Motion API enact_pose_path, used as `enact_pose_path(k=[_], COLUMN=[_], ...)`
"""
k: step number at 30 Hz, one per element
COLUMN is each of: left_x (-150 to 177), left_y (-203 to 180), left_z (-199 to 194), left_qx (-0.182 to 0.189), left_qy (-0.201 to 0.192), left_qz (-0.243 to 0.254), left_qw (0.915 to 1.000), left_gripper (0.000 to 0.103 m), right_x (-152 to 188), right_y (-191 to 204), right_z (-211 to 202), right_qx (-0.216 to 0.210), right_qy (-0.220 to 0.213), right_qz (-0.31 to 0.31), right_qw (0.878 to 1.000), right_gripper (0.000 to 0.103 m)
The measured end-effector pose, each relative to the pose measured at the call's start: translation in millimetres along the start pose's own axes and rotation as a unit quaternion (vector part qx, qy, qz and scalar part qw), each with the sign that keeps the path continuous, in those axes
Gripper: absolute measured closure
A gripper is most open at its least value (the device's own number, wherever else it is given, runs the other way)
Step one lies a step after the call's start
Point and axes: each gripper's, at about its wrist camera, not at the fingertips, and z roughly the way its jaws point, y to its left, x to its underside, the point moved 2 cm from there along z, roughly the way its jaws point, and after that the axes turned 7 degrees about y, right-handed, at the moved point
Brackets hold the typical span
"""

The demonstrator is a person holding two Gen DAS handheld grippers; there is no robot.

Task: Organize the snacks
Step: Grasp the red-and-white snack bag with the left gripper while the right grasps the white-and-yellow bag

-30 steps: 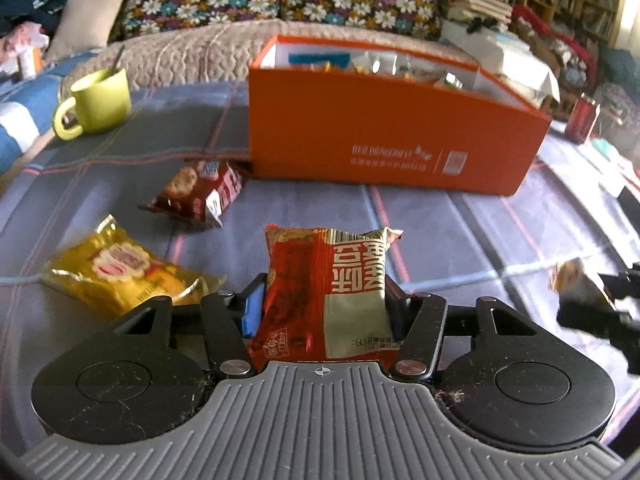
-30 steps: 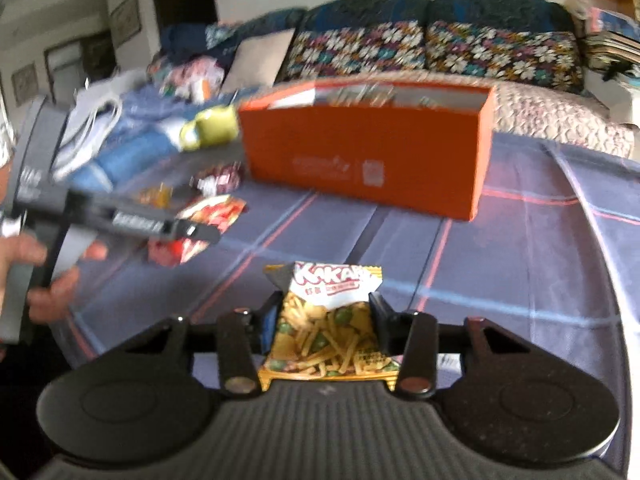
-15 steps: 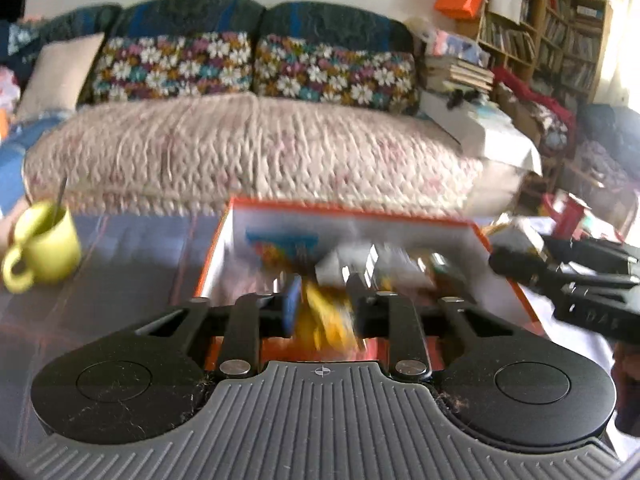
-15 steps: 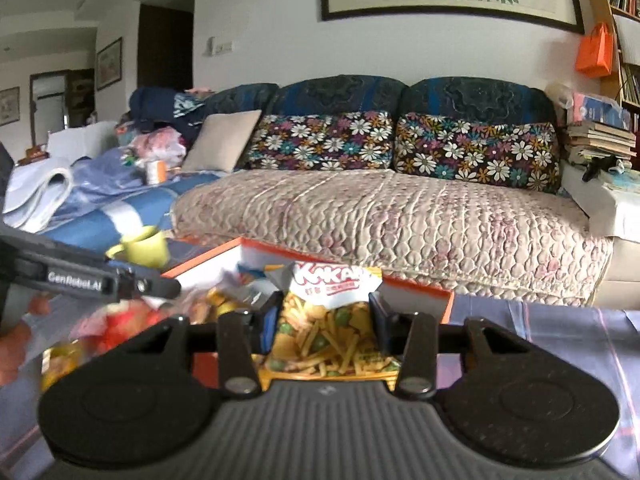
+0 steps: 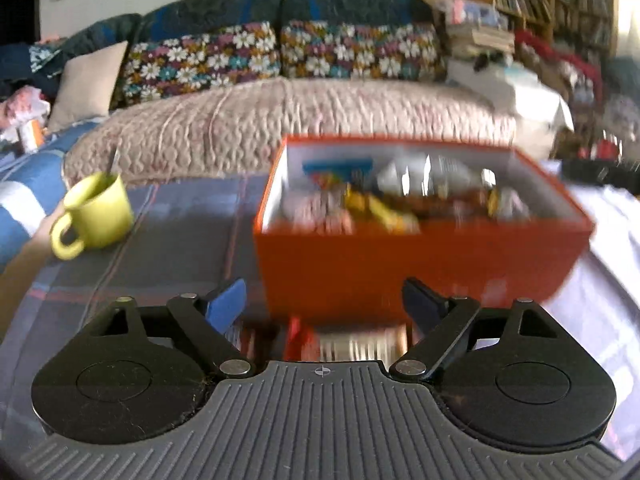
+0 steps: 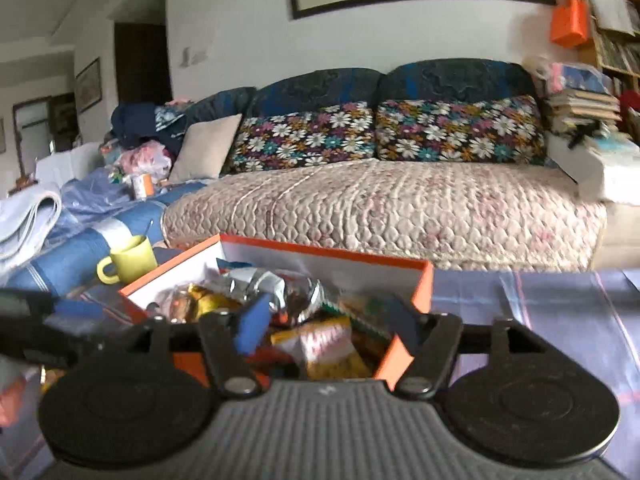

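Both tongs have just opened: the left tongs [image 5: 324, 300] stand wide and empty, the right tongs [image 6: 324, 320] have dropped their yellow packet [image 6: 328, 344] into the orange box [image 6: 424, 284], so two more snacks look stowed.

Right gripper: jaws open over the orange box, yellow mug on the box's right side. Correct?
Not quite: the mug sits on the box's left side, as the right wrist view shows. The rest holds: the right gripper is open over the snack-filled box, its jaws having just been opening, with nothing pinched between them.
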Motion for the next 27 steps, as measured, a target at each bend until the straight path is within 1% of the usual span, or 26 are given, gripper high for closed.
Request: enact_pose_path(k=[1,3,4,5,6,8,9,10,11,12,13,15,16,17,18,19,20,21,22,23,24,25,27], left_x=[9.6,27.1,34.1,39.6,43.4,47.1,46.4,44.9,41.8,39.7,36.9,31.9,30.0,28.3,26.2,24.9,23.5,23.0,22.7,22.2,22.2,23.1,25.7], left_y=[-1.5,-5.3,-8.0,-10.1,-11.9,-11.5,-10.2,-7.3,-3.0,1.6,7.2,18.3,23.0,26.5,28.4,28.8,28.6,26.9,25.5,26.4,26.2,25.6,25.9], left_z=[-1.9,-2.3,-0.1,2.3,5.4,9.3,10.6,12.7,15.4,17.5,21.4,30.0,34.2,37.6,39.9,41.5,42.6,42.9,42.7,40.3,37.8,34.6,28.6], left_qx=[0.003,-0.005,-0.013,-0.021,-0.027,-0.033,-0.03,-0.028,-0.024,-0.016,-0.005,0.027,0.041,0.047,0.049,0.049,0.047,0.044,0.067,0.084,0.089,0.09,0.106], left_qy=[0.006,0.019,0.025,0.031,0.035,0.037,0.036,0.038,0.04,0.042,0.048,0.064,0.068,0.07,0.068,0.066,0.065,0.065,0.069,0.071,0.07,0.068,0.072], left_qz=[0.004,0.012,0.019,0.025,0.027,0.024,0.02,0.015,0.009,0.003,-0.006,-0.03,-0.04,-0.045,-0.046,-0.042,-0.035,-0.026,-0.018,-0.027,-0.025,-0.021,-0.042], left_qw=[1.0,0.9997,0.9994,0.999,0.9986,0.9985,0.9987,0.9988,0.9989,0.999,0.9988,0.9971,0.996,0.9954,0.9955,0.9958,0.9962,0.9966,0.9952,0.9936,0.9933,0.9935,0.9908], left_gripper=[0.032,0.032,0.032,0.032,0.032,0.032,0.032,0.032,0.031,0.029,0.028,0.026,0.025,0.025,0.027,0.027,0.035,0.058,0.074,0.082,0.088,0.088,0.091], right_x=[16.2,39.2,51.1,62.5,72.2,84.8,88.1,90.3,90.3,92.4,92.9,93.2,94.6,94.6,95.0,96.7,96.7,96.7,95.3,95.3,92.2,91.5,91.0], right_y=[-0.5,0.4,3.0,8.0,15.3,37.7,53.9,68.6,68.6,96.8,109.4,116.6,125.0,125.0,128.6,136.2,140.3,145.2,149.5,149.5,152.4,150.6,146.5], right_z=[-16.4,-26.5,-28.0,-24.4,-19.2,-2.2,5.6,10.7,10.7,21.4,29.1,36.2,53.4,53.4,62.0,78.9,81.4,82.5,83.4,83.4,77.1,70.6,55.9], right_qx=[-0.005,-0.013,-0.026,-0.047,-0.062,-0.084,-0.099,-0.106,-0.106,-0.116,-0.12,-0.124,-0.135,-0.135,-0.138,-0.14,-0.139,-0.138,-0.137,-0.137,-0.139,-0.139,-0.141], right_qy=[0.007,0.02,0.03,0.049,0.067,0.103,0.116,0.12,0.12,0.125,0.129,0.133,0.142,0.142,0.146,0.156,0.148,0.146,0.148,0.148,0.145,0.143,0.138], right_qz=[0.016,0.049,0.066,0.076,0.075,0.047,0.016,-0.011,-0.011,-0.07,-0.092,-0.098,-0.085,-0.085,-0.08,-0.085,-0.094,-0.105,-0.109,-0.109,-0.114,-0.118,-0.114], right_qw=[1.0,0.999,0.997,0.995,0.993,0.99,0.988,0.987,0.987,0.983,0.98,0.978,0.977,0.977,0.976,0.974,0.975,0.974,0.973,0.973,0.973,0.973,0.974], right_gripper=[0.029,0.027,0.025,0.025,0.025,0.026,0.027,0.027,0.027,0.027,0.027,0.027,0.029,0.029,0.032,0.035,0.035,0.048,0.056,0.056,0.059,0.059,0.059])
